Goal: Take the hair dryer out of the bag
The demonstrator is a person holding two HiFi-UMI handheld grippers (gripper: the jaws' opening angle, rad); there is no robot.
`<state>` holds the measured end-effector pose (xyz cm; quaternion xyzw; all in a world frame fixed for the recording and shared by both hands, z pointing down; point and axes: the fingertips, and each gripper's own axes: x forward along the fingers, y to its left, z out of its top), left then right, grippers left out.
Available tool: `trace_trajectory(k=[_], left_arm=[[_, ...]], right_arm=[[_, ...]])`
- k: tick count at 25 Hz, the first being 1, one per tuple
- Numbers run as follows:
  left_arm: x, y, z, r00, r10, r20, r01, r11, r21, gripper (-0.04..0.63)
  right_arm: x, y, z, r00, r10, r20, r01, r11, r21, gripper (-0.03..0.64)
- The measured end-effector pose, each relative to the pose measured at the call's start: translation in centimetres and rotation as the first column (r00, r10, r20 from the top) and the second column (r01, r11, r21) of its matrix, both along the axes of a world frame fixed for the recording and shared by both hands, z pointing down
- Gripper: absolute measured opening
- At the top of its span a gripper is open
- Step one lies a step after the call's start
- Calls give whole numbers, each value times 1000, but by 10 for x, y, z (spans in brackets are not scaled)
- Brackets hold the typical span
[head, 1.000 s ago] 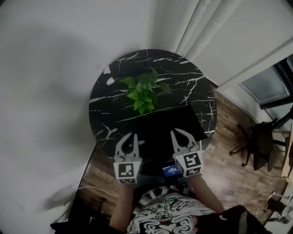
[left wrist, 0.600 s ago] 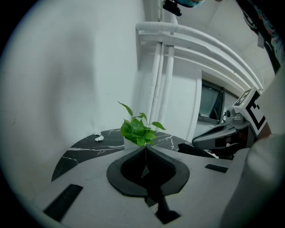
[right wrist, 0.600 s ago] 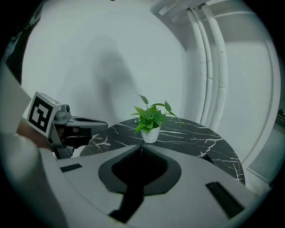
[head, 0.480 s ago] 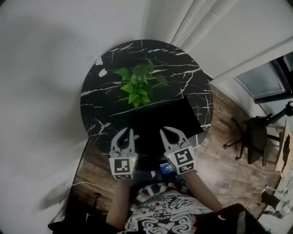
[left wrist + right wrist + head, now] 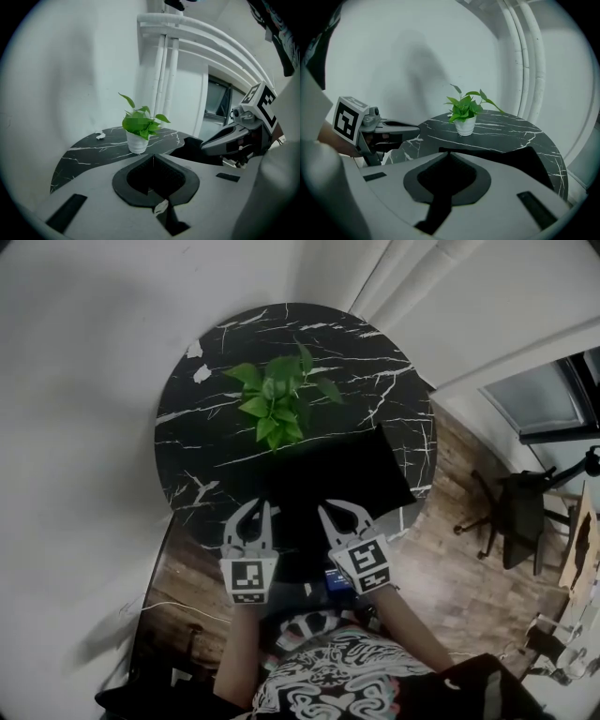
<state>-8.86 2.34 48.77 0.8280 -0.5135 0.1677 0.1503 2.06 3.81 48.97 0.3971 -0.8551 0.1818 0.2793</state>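
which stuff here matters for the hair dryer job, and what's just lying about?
Job:
- black bag on the round table, closed side up; hair dryer not visible
- left gripper, shut, empty
- right gripper, shut, empty

Lying about:
- potted plant
- white scraps
- office chair

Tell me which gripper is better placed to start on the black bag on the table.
Probably the right: the right gripper hovers over the near part of the black bag, which lies straight ahead in its own view. The left gripper sits at the bag's left edge. Both are shut.
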Motion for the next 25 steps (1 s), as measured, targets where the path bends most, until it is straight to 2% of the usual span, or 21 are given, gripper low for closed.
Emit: trace_trajectory(k=[5,10,14,16,20,25], left_arm=[[1,0,16,999,31,32,-30,999,-23,15],[13,9,39,987,112,117,-106,993,-58,15],[20,17,54,982,147,120,-136,986,-97,15],[22,22,60,980,163,115,-150,982,-111,17],[25,29,70,975,185,125,-167,976,-140,17],[26,32,79,973,196,118,-175,970,-169,17]], right_arm=[[-10,12,18,999,-48,-11,47,997,-65,21],[-24,28,35,988,-151,-32,146,980,-134,21],[-32,35,46,979,-198,-44,188,967,-169,29],[-35,39,53,976,-213,-42,200,958,-206,75],[-35,44,65,973,-226,-54,205,945,-255,99],[-36,46,80,976,-211,-49,186,931,-314,171]])
